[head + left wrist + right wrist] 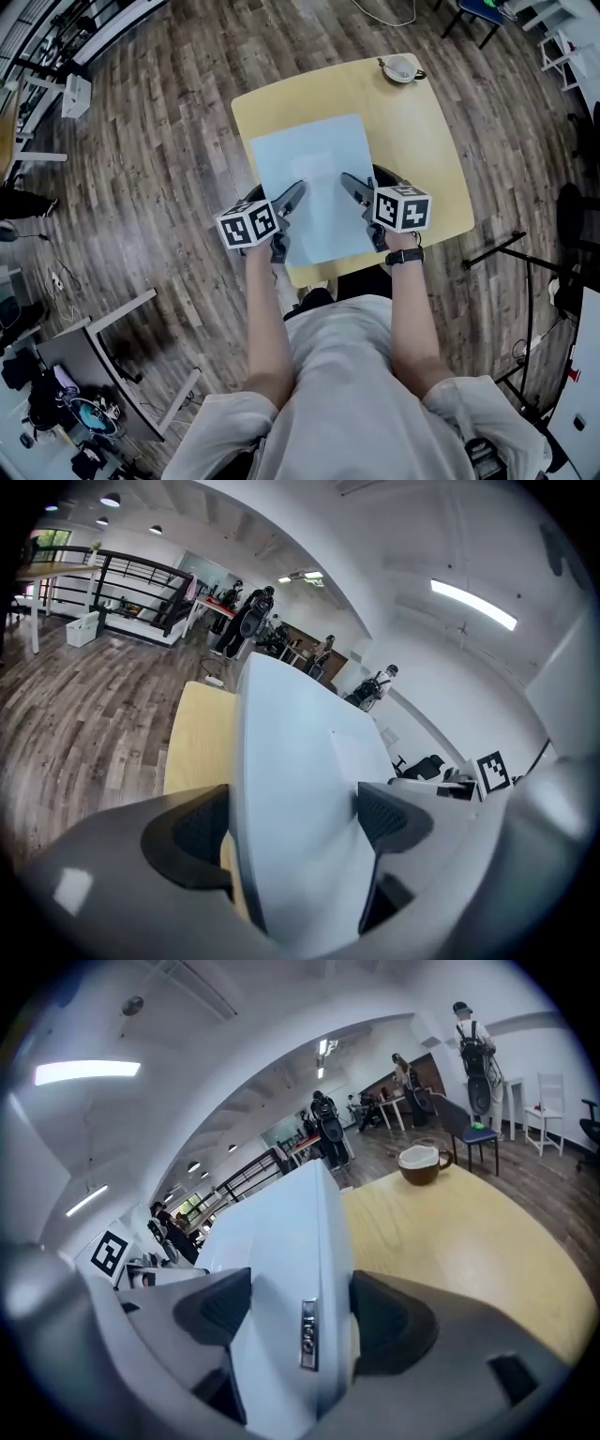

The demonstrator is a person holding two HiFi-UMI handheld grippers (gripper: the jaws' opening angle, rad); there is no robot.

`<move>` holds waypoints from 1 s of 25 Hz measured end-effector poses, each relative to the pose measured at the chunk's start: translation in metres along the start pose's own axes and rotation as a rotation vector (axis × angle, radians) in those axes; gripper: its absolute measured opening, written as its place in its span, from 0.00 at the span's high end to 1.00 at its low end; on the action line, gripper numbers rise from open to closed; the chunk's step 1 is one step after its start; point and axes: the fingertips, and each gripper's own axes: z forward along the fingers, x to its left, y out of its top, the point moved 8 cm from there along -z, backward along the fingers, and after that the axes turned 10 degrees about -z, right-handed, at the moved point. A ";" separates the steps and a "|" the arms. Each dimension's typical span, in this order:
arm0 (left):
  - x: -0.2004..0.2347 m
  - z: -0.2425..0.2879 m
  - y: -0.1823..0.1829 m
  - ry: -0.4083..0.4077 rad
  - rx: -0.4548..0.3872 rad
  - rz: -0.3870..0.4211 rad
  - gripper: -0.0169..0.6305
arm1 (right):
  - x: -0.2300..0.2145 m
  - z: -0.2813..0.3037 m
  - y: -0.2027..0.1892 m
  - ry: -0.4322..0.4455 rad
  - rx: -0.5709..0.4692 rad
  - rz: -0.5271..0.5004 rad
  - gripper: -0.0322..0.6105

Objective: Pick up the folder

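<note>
Wood-plank office floor below a small pale-yellow surface [441, 159], a cup [400, 68] at its far right corner, a pale blue folder [319, 178] over its middle, clenched at the near left edge by the left gripper [291, 199] fingers [389, 817], at the near right edge by the right gripper [354, 187] fingers [220, 1312].

Bright even indoor light, ceiling strip lights [87, 1072], fisheye warping, blurred dark edges
</note>
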 end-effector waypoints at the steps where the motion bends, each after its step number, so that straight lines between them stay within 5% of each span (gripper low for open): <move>1: -0.003 -0.004 0.002 -0.003 -0.007 0.011 0.31 | 0.003 -0.003 0.002 0.000 -0.010 -0.008 0.43; 25: -0.072 -0.092 0.044 -0.066 -0.197 0.237 0.31 | 0.066 -0.077 0.067 -0.010 -0.236 -0.187 0.43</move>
